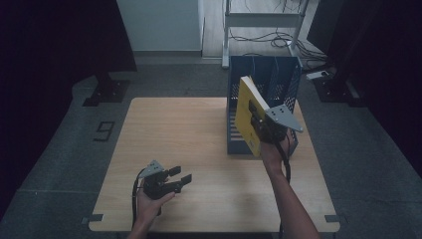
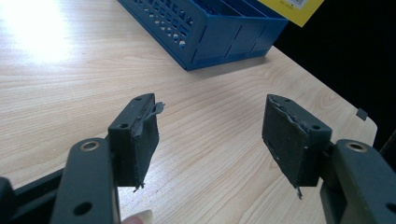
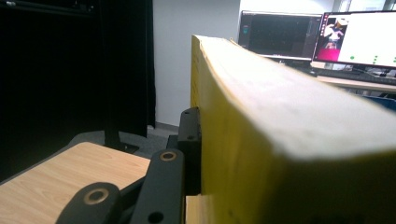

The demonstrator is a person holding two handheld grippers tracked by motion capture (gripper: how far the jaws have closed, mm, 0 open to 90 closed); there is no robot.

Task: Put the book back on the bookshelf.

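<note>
Book: yellow, thick slab | rack: blue perforated plastic | table: woodgrain

Wooden table, grey floor, white desk frame with cables, two monitors behind

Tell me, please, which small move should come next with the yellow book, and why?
Probably lower it into a slot of the blue file rack. The right hand-held gripper is shut on the yellow book and holds it tilted in the air in front of the rack; the left hand-held gripper is open, away from both.
</note>
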